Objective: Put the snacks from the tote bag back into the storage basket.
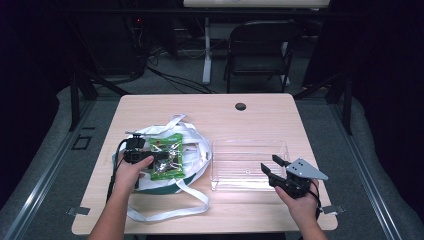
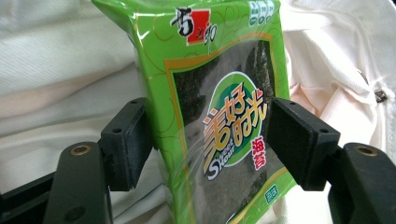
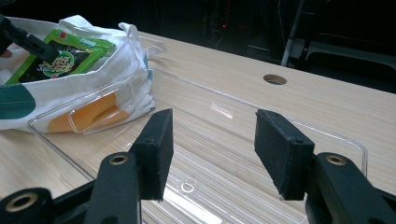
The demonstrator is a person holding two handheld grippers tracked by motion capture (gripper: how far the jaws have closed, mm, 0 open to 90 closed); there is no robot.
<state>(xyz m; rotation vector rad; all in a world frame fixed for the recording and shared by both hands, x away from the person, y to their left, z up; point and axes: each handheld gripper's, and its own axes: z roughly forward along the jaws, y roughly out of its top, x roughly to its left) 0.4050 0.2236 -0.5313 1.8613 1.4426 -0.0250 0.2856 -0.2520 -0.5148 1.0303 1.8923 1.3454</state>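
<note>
A green seaweed snack packet (image 1: 167, 160) lies on top of a white cloth bag (image 1: 196, 144) at the table's left. My left gripper (image 1: 165, 156) reaches in from the left and straddles it. In the left gripper view the packet (image 2: 219, 116) stands between the two black pads (image 2: 128, 140), which sit at its edges without squeezing it, so my left gripper (image 2: 210, 123) is open. My right gripper (image 1: 270, 164) hovers open at the front right corner of a clear plastic bin (image 1: 250, 143). Nothing is between the jaws of my right gripper (image 3: 212, 140), and the bin's floor (image 3: 219, 154) lies below them.
The bag's long white straps (image 1: 170, 212) trail toward the table's front edge. Something orange (image 3: 88, 116) inside the bag shows through the bin wall. A cable hole (image 1: 240, 106) marks the far side of the table. A dark chair (image 1: 260, 50) stands beyond it.
</note>
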